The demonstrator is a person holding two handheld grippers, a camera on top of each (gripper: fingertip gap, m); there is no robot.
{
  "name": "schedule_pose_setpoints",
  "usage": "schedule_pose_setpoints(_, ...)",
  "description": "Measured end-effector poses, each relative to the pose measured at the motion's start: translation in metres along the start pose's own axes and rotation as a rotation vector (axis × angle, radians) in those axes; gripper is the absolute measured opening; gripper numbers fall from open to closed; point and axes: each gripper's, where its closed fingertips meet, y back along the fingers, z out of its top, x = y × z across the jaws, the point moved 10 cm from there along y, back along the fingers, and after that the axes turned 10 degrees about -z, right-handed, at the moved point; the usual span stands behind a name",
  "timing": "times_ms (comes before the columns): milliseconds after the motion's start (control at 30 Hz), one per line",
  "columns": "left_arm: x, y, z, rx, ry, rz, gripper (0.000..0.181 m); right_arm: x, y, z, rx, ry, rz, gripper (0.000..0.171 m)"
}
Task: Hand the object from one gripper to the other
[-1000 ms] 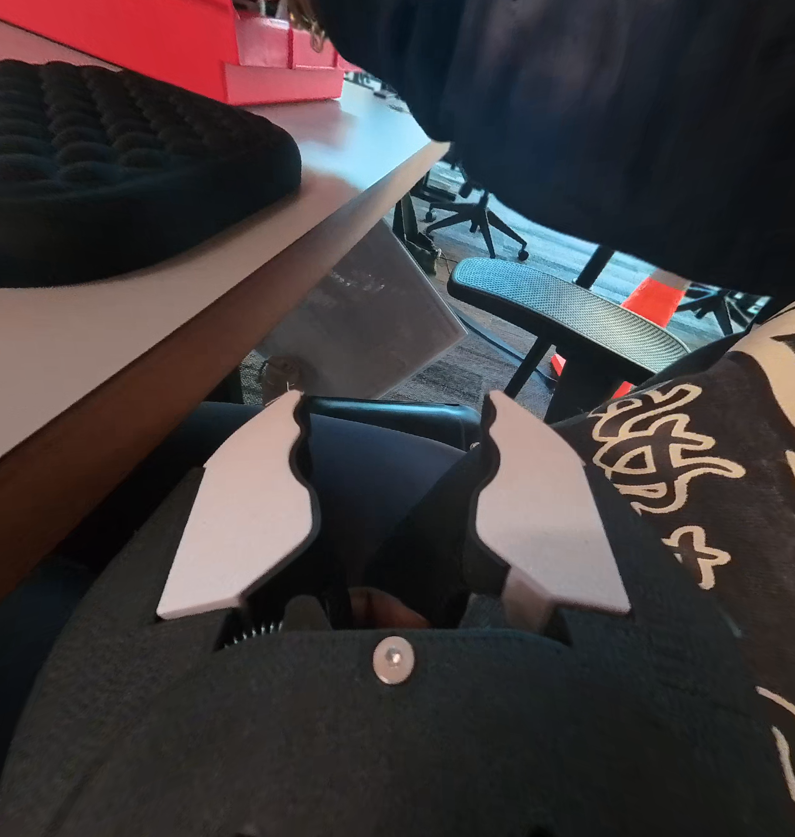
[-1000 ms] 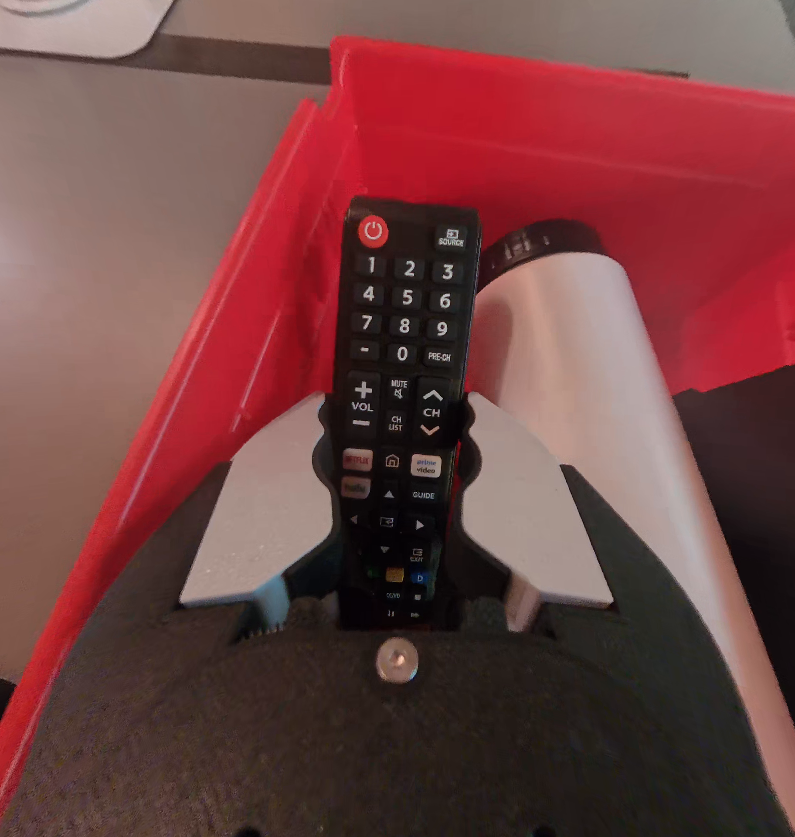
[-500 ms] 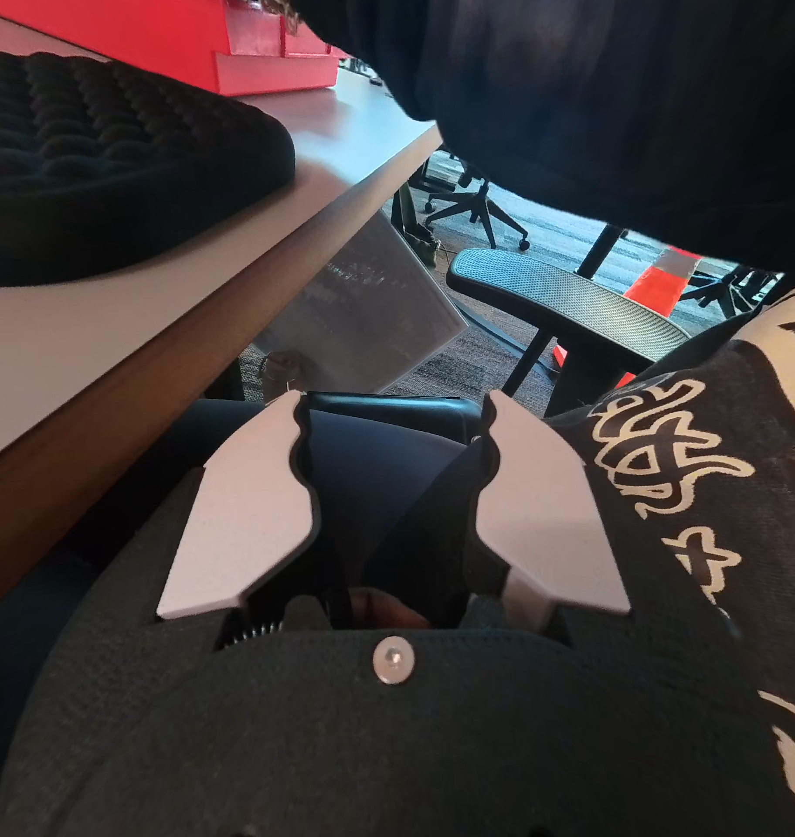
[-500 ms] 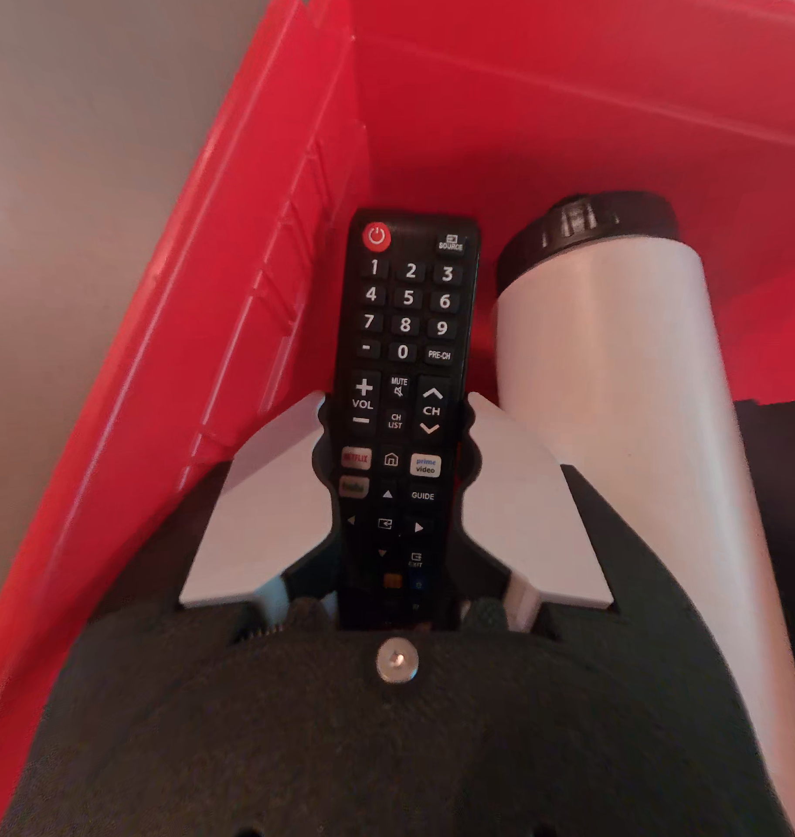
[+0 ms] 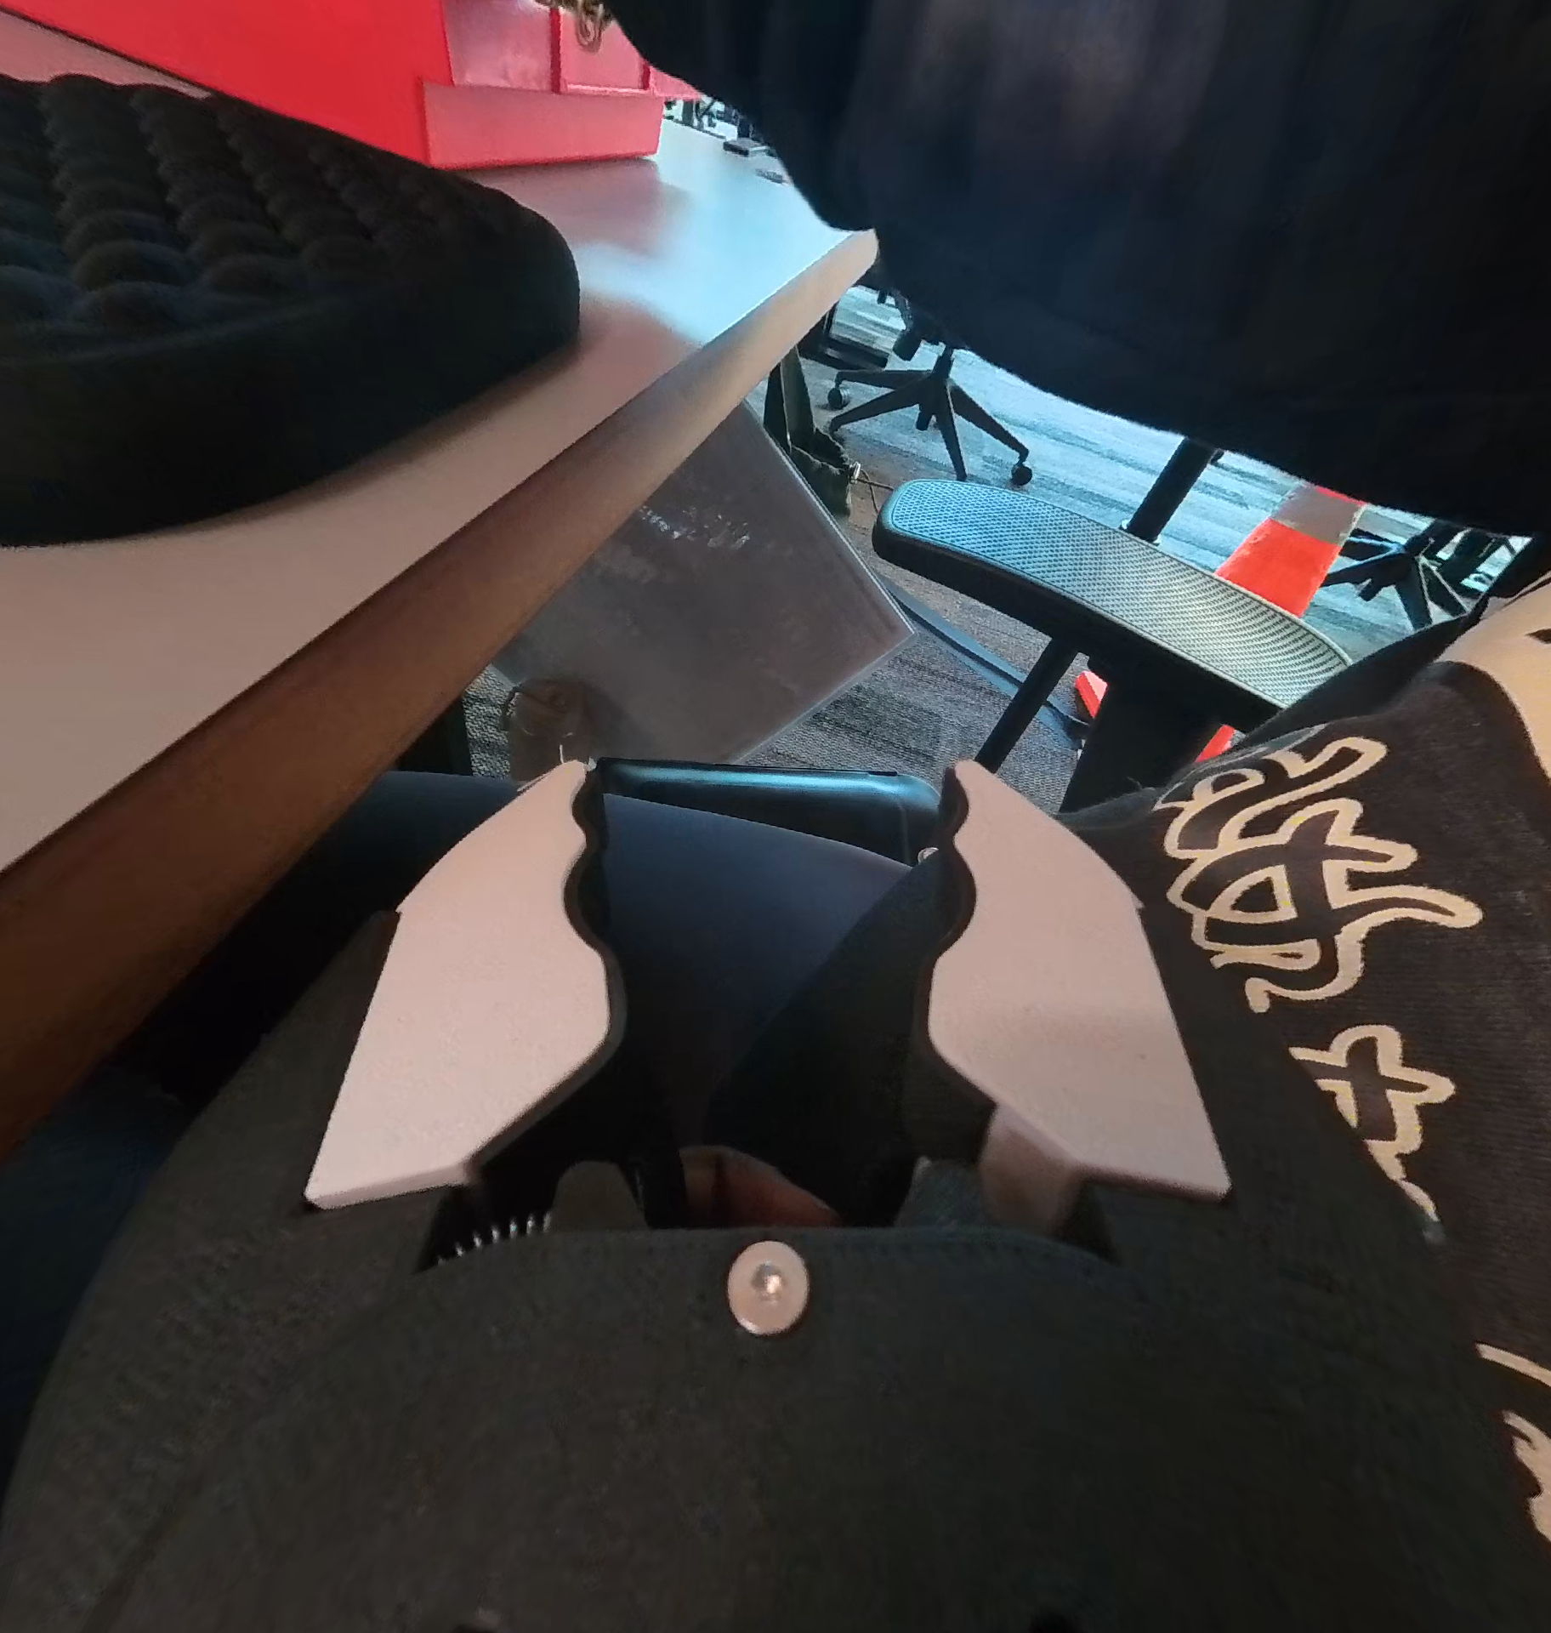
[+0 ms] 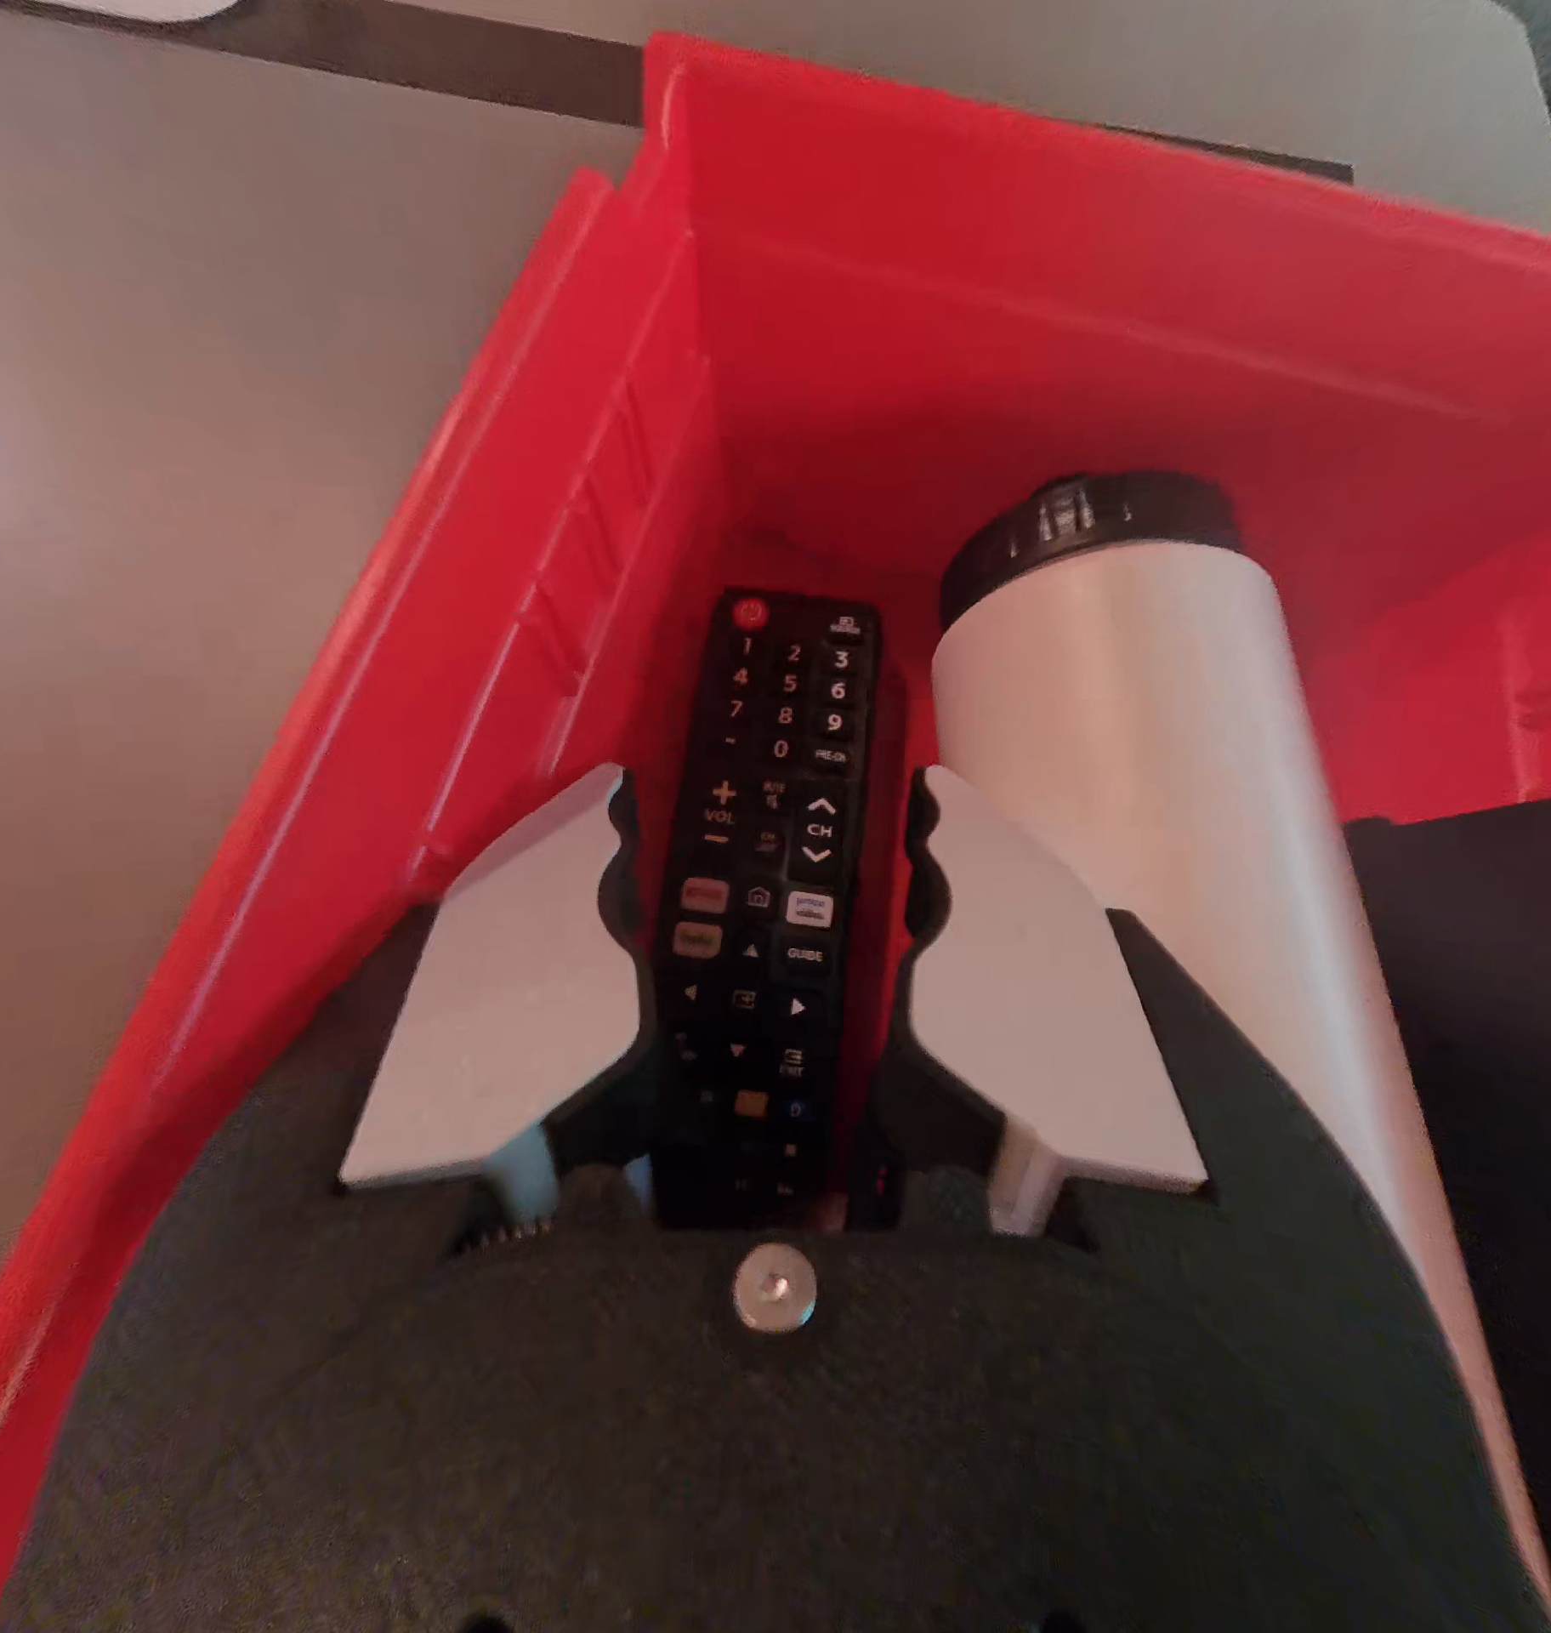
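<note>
Although the task calls for a transfer between the two tools, no transfer is evidenced at this moment. The right hand-held gripper [image 6: 772, 786] is found released: its jaws stand spread, with red showing between each finger and the remote control [image 6: 767, 884], so no grip is recorded. The remote control lies lengthwise between and ahead of the fingers, inside the red bin [image 6: 1019, 292], with a white bottle [image 6: 1134, 839] bearing a dark cap lying just beside it, off the right finger. The bin's side wall runs close off the left finger.

The left hand-held gripper [image 5: 767, 778] is likewise found released and empty, held low below the edge of the table [image 5: 383, 565], well apart from the bin. A black cushion [image 5: 224, 292] is noted on the table up and to its left, and an office chair [image 5: 1108, 583] beyond its fingertips.

It is judged that the object rests in the bin, ungrasped; whether it is being taken up or set down cannot be determined. No meeting of the two tools is shown.
</note>
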Motion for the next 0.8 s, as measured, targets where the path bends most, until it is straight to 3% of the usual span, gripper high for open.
schedule_pose_setpoints(100,0.0,0.0,0.0,0.0,-0.006,0.003,0.072,-0.001,0.003,0.001,-0.038,-0.009,-0.007,0.059)
schedule_pose_setpoints(267,0.0,0.001,0.0,-0.004,-0.003,0.009,0.073,-0.013,0.044,0.013,-0.314,-0.143,-0.035,0.071)
schedule_pose_setpoints(333,0.0,0.001,0.0,-0.003,-0.007,0.011,0.073,-0.018,0.077,0.017,-0.51,-0.233,-0.017,0.079)
schedule_pose_setpoints(433,-0.001,0.0,0.0,0.001,-0.019,0.01,0.075,-0.018,0.141,0.015,-0.937,-0.336,0.004,0.092)
schedule_pose_setpoints(567,-0.004,0.0,0.0,0.005,-0.045,0.01,0.081,-0.001,0.232,-0.003,-1.341,-0.318,0.011,0.107)
schedule_pose_setpoints(633,-0.005,0.0,0.0,0.008,-0.056,0.011,0.083,0.013,0.27,-0.014,-1.462,-0.27,0.065,0.112)
schedule_pose_setpoints(800,-0.004,0.001,0.003,0.007,-0.08,0.064,0.1,0.032,0.327,-0.041,-1.506,-0.179,0.067,0.117)
